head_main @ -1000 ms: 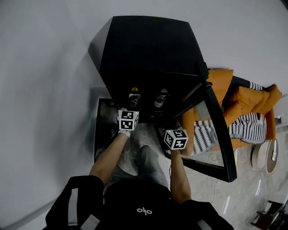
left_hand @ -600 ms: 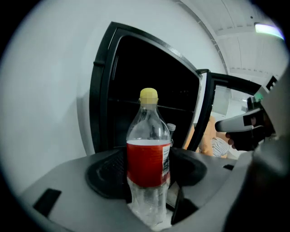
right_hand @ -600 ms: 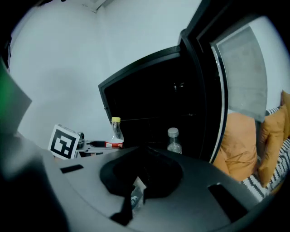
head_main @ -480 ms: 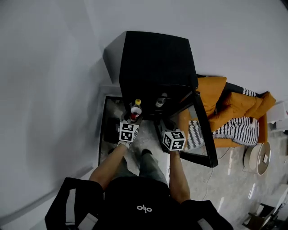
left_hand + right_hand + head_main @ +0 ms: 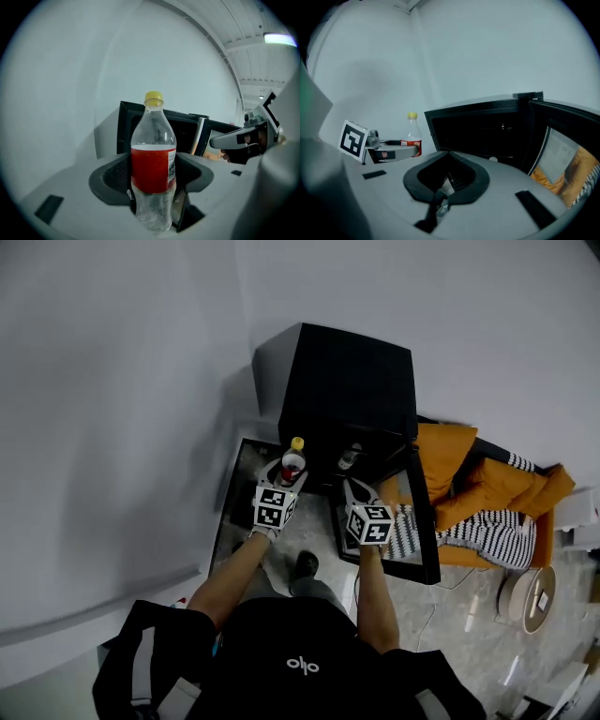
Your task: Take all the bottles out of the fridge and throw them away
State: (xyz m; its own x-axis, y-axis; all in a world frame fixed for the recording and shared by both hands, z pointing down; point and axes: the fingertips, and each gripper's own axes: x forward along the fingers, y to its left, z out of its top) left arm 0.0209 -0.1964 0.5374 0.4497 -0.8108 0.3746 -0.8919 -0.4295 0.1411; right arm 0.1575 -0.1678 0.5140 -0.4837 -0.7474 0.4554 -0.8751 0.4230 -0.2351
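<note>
A clear bottle (image 5: 153, 154) with a yellow cap and a red label is clamped upright between the jaws of the left gripper (image 5: 154, 190), which are closed on its lower body. In the head view the bottle (image 5: 293, 463) is held by the left gripper (image 5: 285, 478) just in front of the left side of the black fridge (image 5: 347, 381), outside it and above the floor. The fridge door (image 5: 424, 512) is swung open to the right. The right gripper (image 5: 443, 180) is held to the right of the left one, near the open fridge (image 5: 487, 133). Its jaws are pressed together and nothing is gripped by them. A second bottle (image 5: 350, 457), pale-capped, can be made out at the fridge opening, just beyond the right gripper (image 5: 357, 493). An orange chair (image 5: 469, 470) with a striped cloth (image 5: 497, 526) is seen to the right, behind the door.
</note>
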